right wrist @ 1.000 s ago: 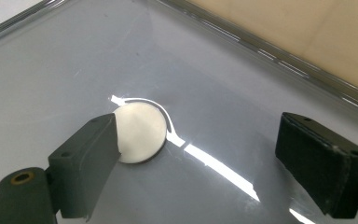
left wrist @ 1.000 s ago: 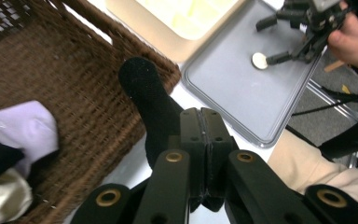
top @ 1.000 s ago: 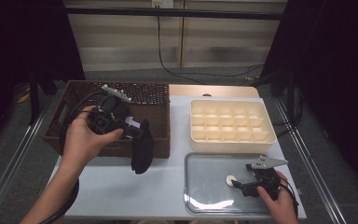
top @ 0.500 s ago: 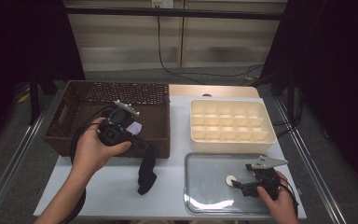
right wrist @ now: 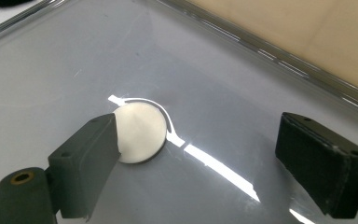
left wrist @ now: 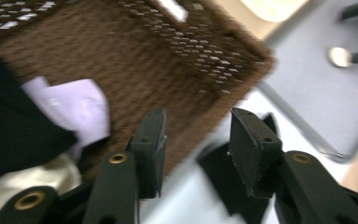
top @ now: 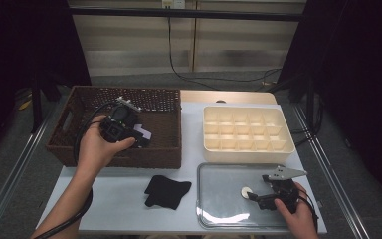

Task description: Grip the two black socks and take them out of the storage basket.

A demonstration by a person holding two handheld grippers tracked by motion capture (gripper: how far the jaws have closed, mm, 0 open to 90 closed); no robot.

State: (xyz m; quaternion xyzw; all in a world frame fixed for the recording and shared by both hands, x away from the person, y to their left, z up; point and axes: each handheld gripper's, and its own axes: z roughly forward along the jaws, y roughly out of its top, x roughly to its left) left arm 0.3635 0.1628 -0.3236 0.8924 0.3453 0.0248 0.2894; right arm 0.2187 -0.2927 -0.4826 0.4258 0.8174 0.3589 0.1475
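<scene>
Desk (top: 119, 199) at lower centre carries the black cloth (top: 167, 191); my left gripper (left wrist: 196, 140), just opening, empty, hovers over the basket (top: 164, 149); my right gripper (right wrist: 196, 158) gapes around a white disc (right wrist: 140, 133) on the tray (top: 219, 209).

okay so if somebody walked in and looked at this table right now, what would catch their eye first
Probably the black cloth lying alone on the white table, just in front of the brown wicker basket. The left tongs hover over the basket's front wall; their jaws have just been opening, with nothing between them. Next would be the small white disc on the shiny metal tray at the near right, with the right tongs open beside it.
</scene>
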